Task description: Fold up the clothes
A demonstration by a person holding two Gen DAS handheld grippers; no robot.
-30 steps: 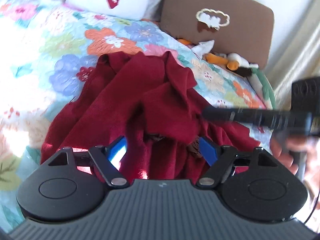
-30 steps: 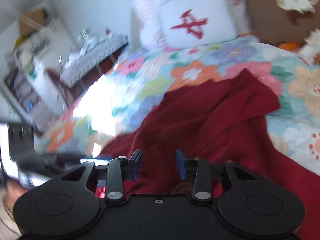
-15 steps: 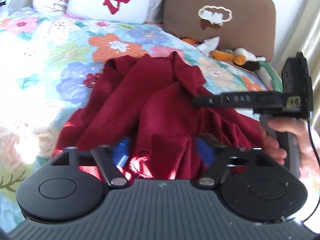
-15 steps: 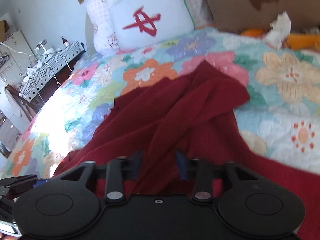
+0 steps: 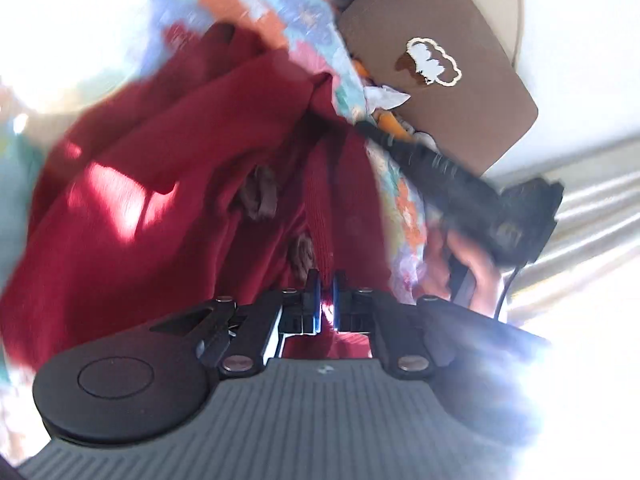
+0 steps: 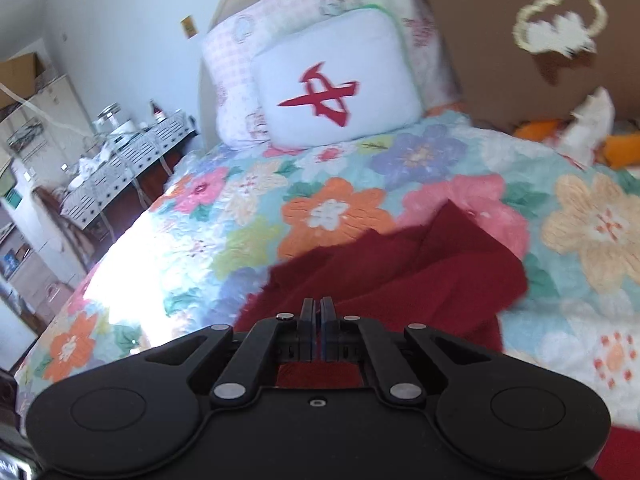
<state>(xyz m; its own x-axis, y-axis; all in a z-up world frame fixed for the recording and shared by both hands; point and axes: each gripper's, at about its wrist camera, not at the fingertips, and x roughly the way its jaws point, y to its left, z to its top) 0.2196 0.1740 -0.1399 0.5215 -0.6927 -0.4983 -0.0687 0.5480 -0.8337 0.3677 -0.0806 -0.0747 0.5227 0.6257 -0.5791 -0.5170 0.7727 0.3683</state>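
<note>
A dark red knit garment (image 5: 160, 208) with brown buttons lies crumpled on the floral quilt (image 6: 248, 208). My left gripper (image 5: 325, 280) is shut on a fold of the red garment near the buttons; the view is tilted and blurred. My right gripper (image 6: 317, 307) is shut on the red garment (image 6: 420, 272) at its near edge. The right gripper's body and the hand holding it show in the left wrist view (image 5: 480, 200).
A white pillow with a red mark (image 6: 332, 84) and a pink checked pillow (image 6: 240, 52) lie at the bed's head. A brown cushion (image 5: 436, 68) and soft toys (image 6: 600, 136) sit at the right. A cluttered side table (image 6: 120, 148) stands left of the bed.
Both grippers have closed on the red garment. The left wrist view has tilted and blurred as the left gripper moved. The garment's far corner has shifted.
</note>
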